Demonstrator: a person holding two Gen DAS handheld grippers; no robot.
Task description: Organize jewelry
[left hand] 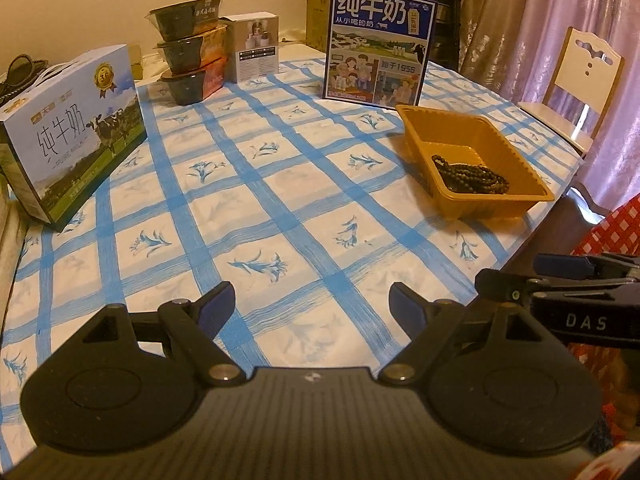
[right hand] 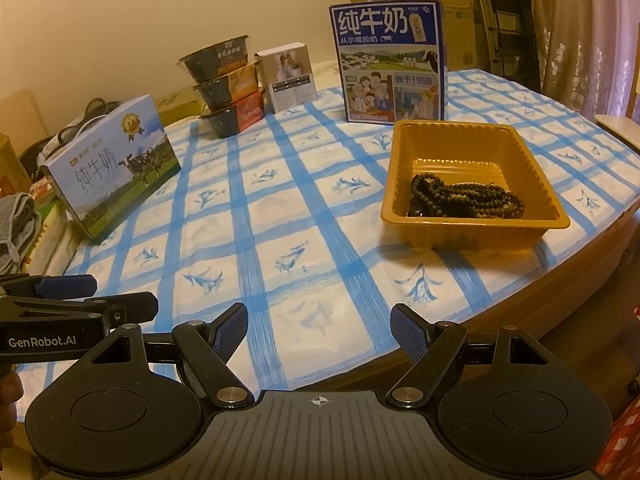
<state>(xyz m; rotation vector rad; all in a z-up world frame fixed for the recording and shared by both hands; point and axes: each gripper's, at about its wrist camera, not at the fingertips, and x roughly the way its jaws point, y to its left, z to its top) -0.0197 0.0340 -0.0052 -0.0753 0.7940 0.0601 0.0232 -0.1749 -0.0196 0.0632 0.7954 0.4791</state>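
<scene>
Dark bead strings (left hand: 472, 174) (right hand: 466, 198) lie heaped in a yellow plastic tray (left hand: 420, 124) (right hand: 452, 128) on the right side of the blue-checked tablecloth (left hand: 280, 208) (right hand: 280, 220). My left gripper (left hand: 312, 304) stands open over the near part of the cloth with nothing between its fingers. My right gripper (right hand: 318, 324) is open too and holds nothing; it hovers near the table's front edge, short of the tray. Each gripper shows at the other view's side, the right gripper (left hand: 516, 280) and the left gripper (right hand: 120, 296).
A lying milk carton (left hand: 76, 132) (right hand: 112, 168) sits at the left. A stack of dark bowls (left hand: 192, 56) (right hand: 228, 84), a small white box (left hand: 256, 48) (right hand: 288, 76) and an upright blue milk box (left hand: 380, 44) (right hand: 390, 60) line the back. A chair (left hand: 576, 80) stands right.
</scene>
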